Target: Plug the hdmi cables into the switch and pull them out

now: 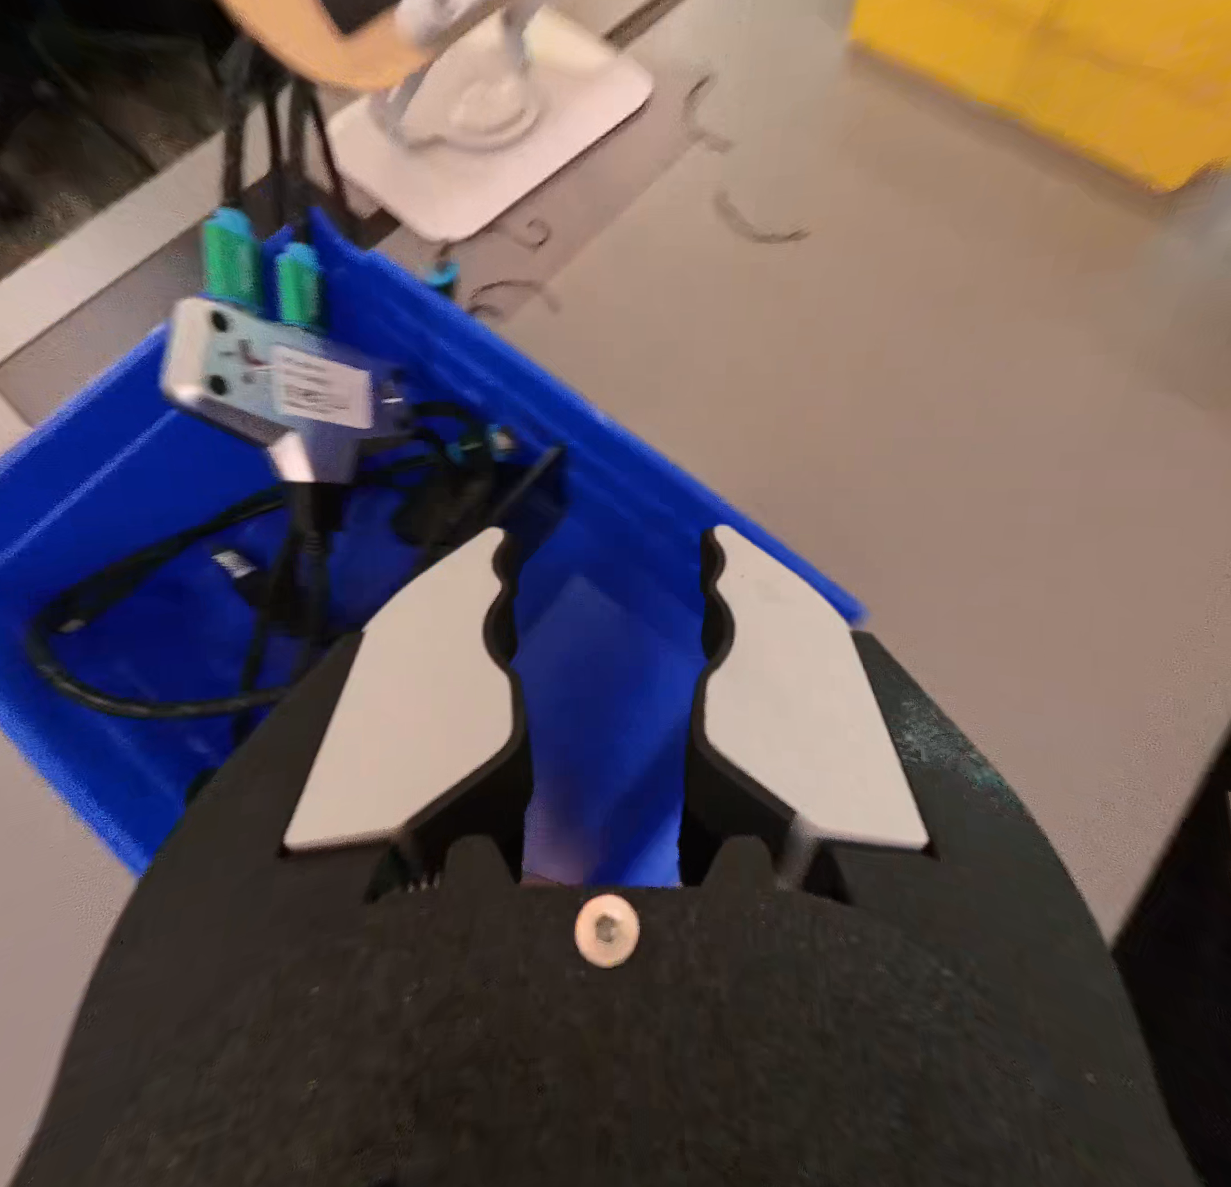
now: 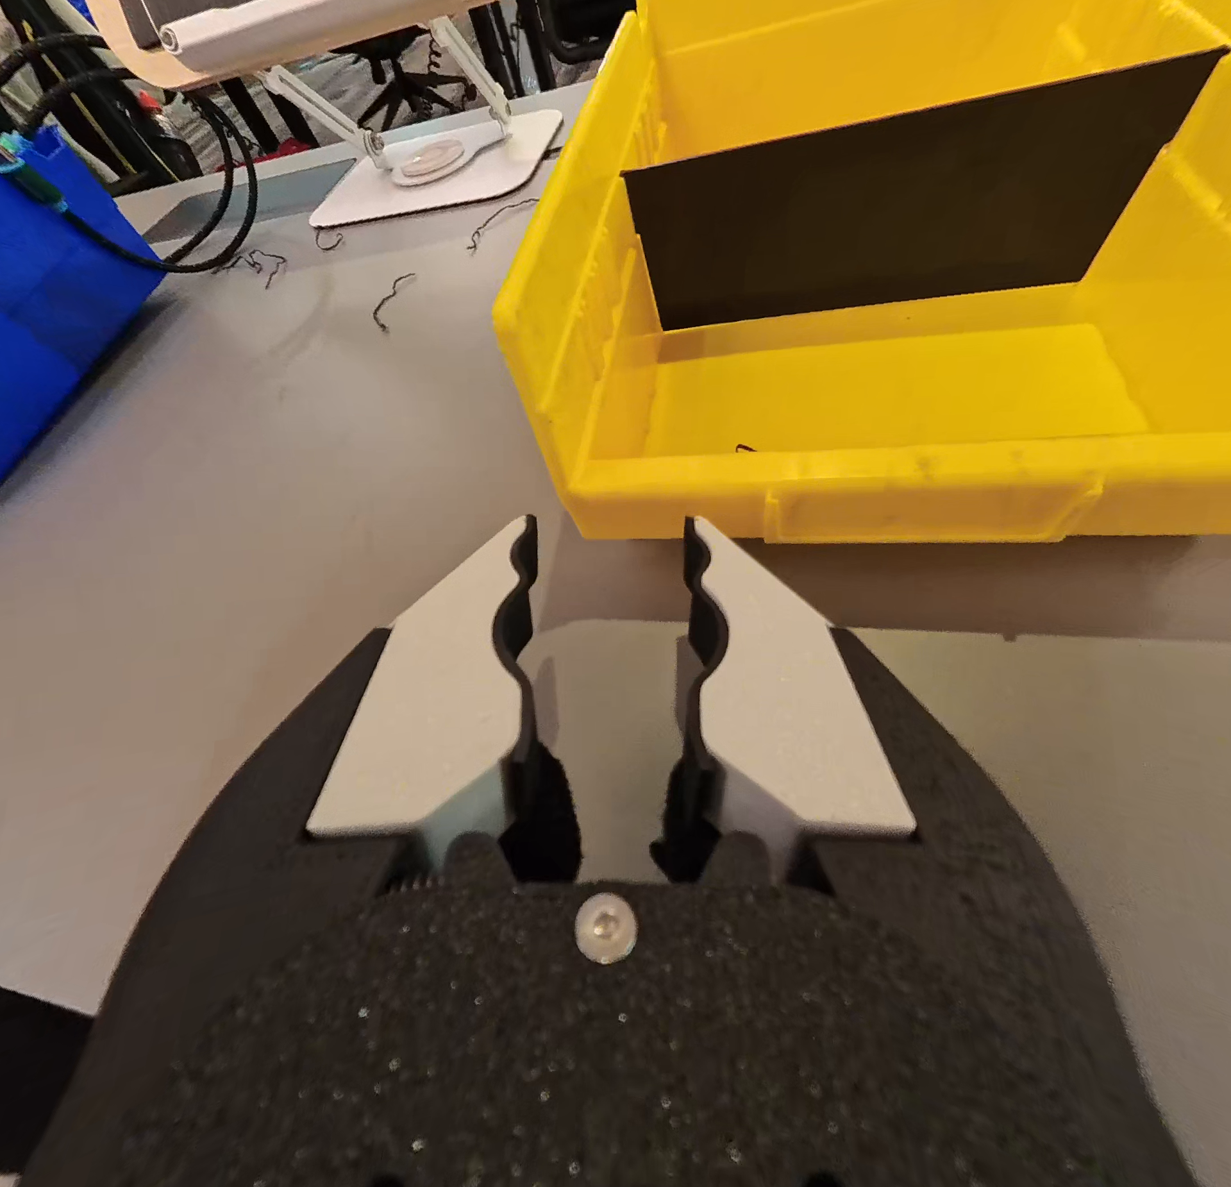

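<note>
Fingers (image 1: 506, 595) of both grippers gape, holding nothing; tangled cables (image 1: 133, 675) in the blue bin (image 1: 599, 482) could snag the switch (image 1: 266, 382).

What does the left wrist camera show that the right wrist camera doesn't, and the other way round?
Only the left wrist view shows the inside of the blue bin: the silver switch with two green plugs in it, black cables below, and the open left claw above the bin. Only the right wrist view shows the inside of the yellow bin with its black divider, and the open right claw above the table. Both show the grey table, the white stand and both bins.
</note>
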Demonstrator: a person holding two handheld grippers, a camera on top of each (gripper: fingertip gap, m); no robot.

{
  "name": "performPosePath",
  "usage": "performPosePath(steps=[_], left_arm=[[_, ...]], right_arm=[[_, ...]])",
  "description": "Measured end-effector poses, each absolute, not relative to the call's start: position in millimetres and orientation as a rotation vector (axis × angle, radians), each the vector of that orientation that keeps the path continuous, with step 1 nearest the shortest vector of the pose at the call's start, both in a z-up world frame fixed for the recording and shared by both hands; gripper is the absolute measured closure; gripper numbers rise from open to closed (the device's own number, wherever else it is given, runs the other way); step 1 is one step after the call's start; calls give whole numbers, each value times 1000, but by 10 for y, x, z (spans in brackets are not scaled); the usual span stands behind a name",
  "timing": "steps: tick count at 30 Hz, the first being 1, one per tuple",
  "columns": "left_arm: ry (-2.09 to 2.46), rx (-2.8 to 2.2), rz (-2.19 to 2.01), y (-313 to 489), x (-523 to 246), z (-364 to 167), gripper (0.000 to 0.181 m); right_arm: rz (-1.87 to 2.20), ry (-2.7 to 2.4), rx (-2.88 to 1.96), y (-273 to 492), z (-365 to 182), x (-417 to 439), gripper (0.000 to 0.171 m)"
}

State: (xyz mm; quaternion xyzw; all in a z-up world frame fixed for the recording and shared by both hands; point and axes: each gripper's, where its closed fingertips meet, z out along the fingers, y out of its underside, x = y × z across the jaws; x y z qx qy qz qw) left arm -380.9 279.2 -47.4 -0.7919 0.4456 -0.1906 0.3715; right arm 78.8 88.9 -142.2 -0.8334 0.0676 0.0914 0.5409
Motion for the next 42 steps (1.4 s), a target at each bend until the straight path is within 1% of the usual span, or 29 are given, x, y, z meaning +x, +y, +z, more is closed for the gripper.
performPosePath(steps=[4,6,8,11,13,14,19,20,23,29,34,38,42], left_arm=[[1234,-2222,-263,3721,-3962,-744,114],[1308,-2312,-161,4034,-4042,-891,105],[1391,-2378,-156,4180,-4038,-965,103],[1485,-2416,-236,4262,-3922,-979,113],[1513,-2439,-253,4311,-3872,-1013,127],[1537,-2443,-217,4349,-3888,-1042,139],[1559,-2463,-299,4322,-3879,-1005,156],[1570,-2435,-272,4314,-3898,-950,159],[1576,-2379,-212,4259,-3992,-702,159],[1452,-2253,-201,4169,-4175,-20,160],[1328,-2173,-147,4337,-4266,466,160],[1264,-2087,-298,4468,-4091,827,158],[1219,-1976,-361,4574,-3988,1369,160]], right_arm=[[217,154,-1988,871,-1431,780,128],[215,157,-1994,862,-1447,789,128],[224,158,-2004,848,-1471,787,128],[228,162,-2020,812,-1513,795,128],[223,163,-2028,789,-1529,807,128],[222,164,-2030,779,-1533,812,128],[233,171,-2035,759,-1541,816,129],[235,171,-2036,759,-1540,811,129],[236,166,-2046,758,-1556,797,129],[238,160,-2045,726,-1542,777,130],[249,168,-2037,726,-1512,766,131],[279,168,-2034,759,-1498,712,133],[273,147,-2044,778,-1509,674,133]])
